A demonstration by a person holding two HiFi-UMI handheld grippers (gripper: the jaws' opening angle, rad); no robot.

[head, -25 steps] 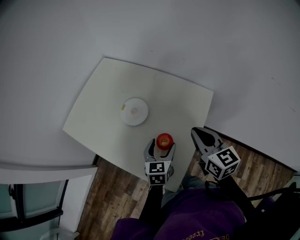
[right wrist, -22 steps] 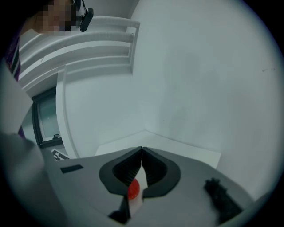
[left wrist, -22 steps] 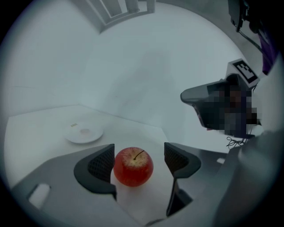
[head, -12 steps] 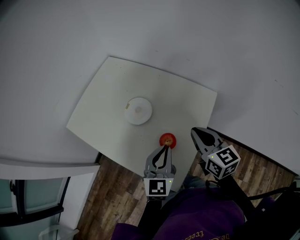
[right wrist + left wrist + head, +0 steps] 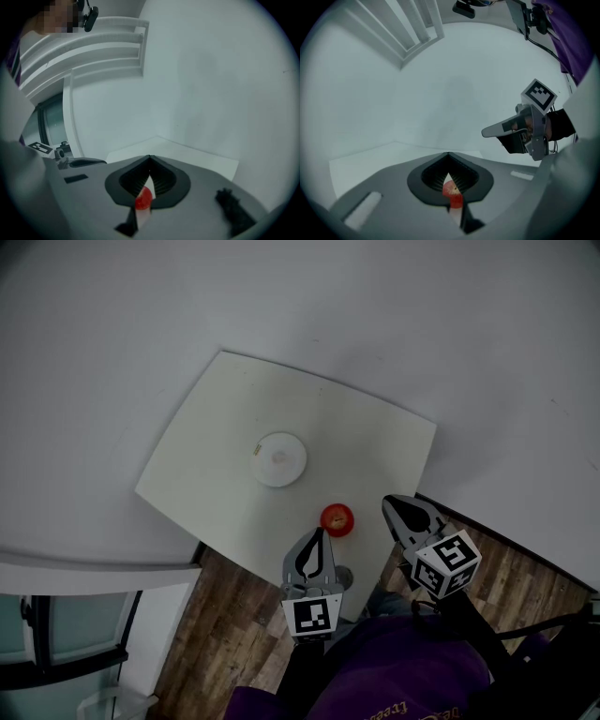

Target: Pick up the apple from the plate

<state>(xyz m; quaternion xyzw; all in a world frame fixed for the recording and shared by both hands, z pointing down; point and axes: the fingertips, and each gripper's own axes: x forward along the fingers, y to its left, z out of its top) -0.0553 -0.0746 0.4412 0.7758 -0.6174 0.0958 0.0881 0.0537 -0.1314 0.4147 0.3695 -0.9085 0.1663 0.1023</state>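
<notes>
Two grippers, left gripper [image 5: 315, 534] and right gripper [image 5: 394, 507], both closed empty; apple [image 5: 337, 518] on table [image 5: 225, 427], 4-5 o'clock from plate [image 5: 279, 459].

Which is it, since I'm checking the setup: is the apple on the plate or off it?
Off it. The apple sits directly on the table, clearly apart from the white plate.

We wear a purple top [image 5: 403, 676] with orange lettering. Our left claw [image 5: 316, 533] and right claw [image 5: 392, 505] are grey with dark ribbed inner faces, each bearing a white cube [image 5: 314, 616] of black square markers. Black cables [image 5: 548, 626] trail alongside.
</notes>
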